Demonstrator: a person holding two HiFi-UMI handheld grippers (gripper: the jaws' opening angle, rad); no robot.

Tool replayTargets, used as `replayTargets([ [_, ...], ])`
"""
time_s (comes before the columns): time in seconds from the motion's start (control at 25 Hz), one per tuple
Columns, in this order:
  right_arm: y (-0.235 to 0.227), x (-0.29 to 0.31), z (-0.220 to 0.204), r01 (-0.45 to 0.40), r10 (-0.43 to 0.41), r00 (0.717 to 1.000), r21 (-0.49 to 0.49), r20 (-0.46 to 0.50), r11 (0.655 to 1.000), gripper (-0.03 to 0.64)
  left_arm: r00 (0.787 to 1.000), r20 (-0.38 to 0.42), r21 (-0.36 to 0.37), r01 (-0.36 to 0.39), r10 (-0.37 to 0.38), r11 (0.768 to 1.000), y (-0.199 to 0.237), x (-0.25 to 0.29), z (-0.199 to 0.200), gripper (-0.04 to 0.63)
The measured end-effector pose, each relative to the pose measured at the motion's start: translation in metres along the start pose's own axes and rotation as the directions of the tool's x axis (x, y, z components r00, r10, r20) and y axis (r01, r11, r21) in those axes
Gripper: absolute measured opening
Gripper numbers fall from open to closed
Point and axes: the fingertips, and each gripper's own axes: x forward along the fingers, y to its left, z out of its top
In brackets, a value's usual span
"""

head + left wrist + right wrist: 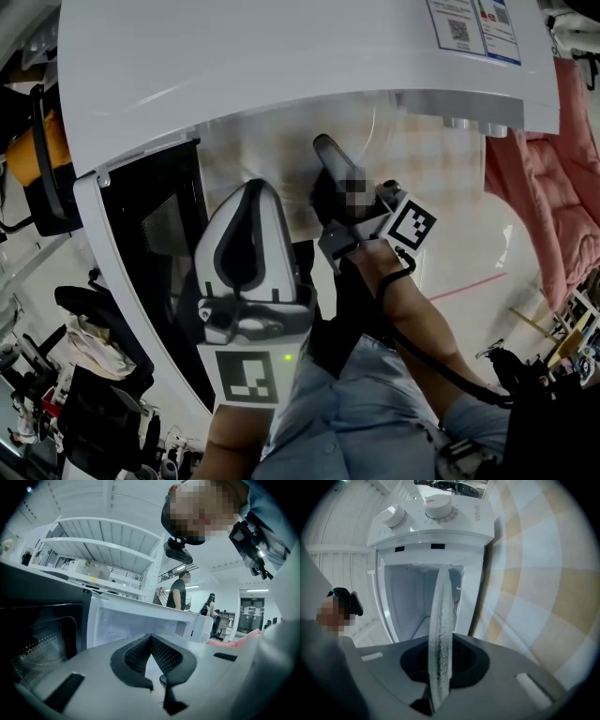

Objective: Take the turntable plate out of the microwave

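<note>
Right gripper (440, 667) is clamped on the rim of the glass turntable plate (440, 620), which sits edge-on between the jaws, in front of the open cavity of the microwave (436, 527). Checked tablecloth (534, 597) runs alongside. Left gripper (151, 641) is closed and empty, beside the open door (42, 634).

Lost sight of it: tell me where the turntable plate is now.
In the right gripper view the turntable plate shows edge-on, clamped in the right gripper, in front of the open microwave, checked cloth at its right.
</note>
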Motion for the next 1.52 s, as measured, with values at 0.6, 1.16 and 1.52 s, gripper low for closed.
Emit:
replayTargets([
  [0.6,0.021,-0.029,-0.005,-0.021,0.021,0.999,0.001,0.036,1.000,0.025,0.997,0.012,0.026,0.071,-0.071,0.997,-0.024,-0.013,0.013,0.008],
  [1.16,0.031,-0.066,-0.010,-0.027,0.028,0.996,-0.014,0.090,1.000,0.025,0.989,0.031,0.037,0.141,-0.142,0.989,-0.048,-0.020,0.011,0.008],
  [1.52,0.030,-0.097,-0.010,-0.045,0.046,0.996,-0.027,0.074,0.999,0.025,0.993,0.027,0.047,0.114,-0.115,0.992,-0.071,-0.038,-0.005,0.008],
])
